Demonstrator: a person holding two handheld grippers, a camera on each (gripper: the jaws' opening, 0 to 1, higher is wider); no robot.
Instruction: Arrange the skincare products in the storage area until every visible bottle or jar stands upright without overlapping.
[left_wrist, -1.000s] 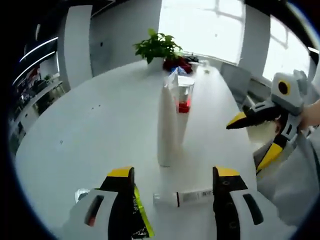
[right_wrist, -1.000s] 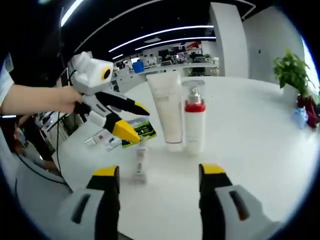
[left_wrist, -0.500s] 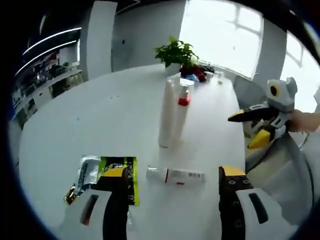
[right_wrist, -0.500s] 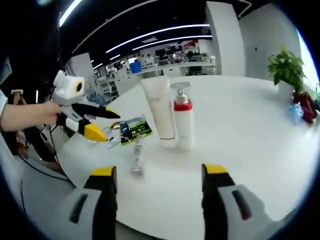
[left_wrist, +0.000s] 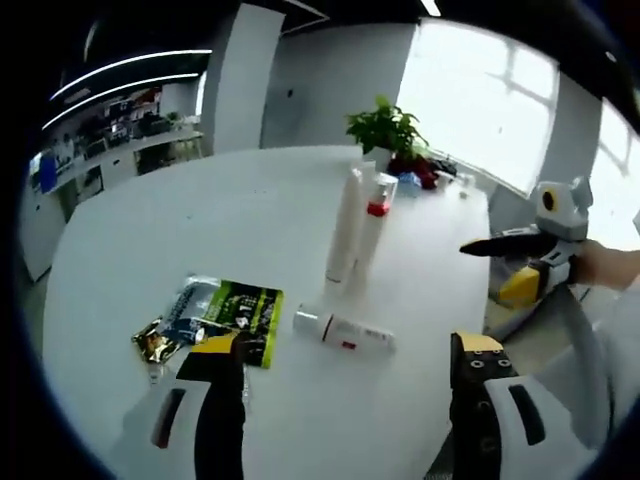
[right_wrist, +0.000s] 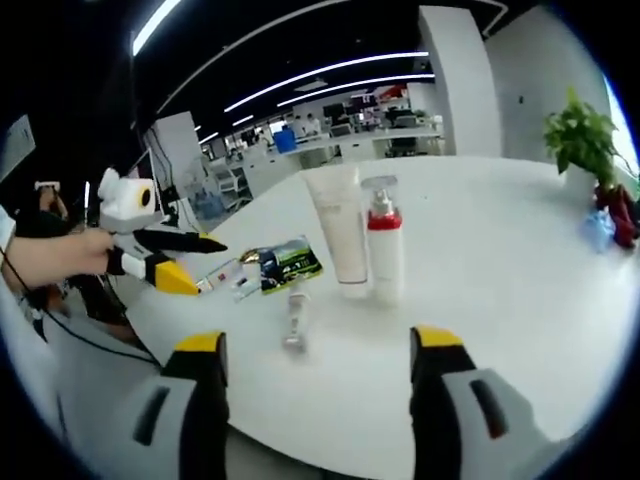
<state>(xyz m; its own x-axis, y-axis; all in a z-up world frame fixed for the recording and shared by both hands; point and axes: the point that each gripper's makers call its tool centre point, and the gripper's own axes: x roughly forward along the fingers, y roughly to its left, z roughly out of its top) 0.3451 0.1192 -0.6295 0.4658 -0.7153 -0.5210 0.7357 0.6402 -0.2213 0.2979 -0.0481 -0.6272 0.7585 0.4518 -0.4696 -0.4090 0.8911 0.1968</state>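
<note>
Your left gripper (left_wrist: 340, 372) and right gripper (right_wrist: 315, 372) both hang with jaws spread, gripping nothing, above the near edge of a round white table (right_wrist: 500, 240) in an open office with ceiling light strips and a potted plant (left_wrist: 385, 125). On the table: one white tube (right_wrist: 340, 235) and one red-collared pump bottle (right_wrist: 384, 248) upright, touching; one small tube (right_wrist: 296, 318) lying flat; sachets, one green (left_wrist: 235, 310), count unclear.

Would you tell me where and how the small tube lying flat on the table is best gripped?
Probably at mid-body, coming from above with the fingers across its width: the small tube lies flat on the table with clear space on both long sides, apart from the green packet.
</note>
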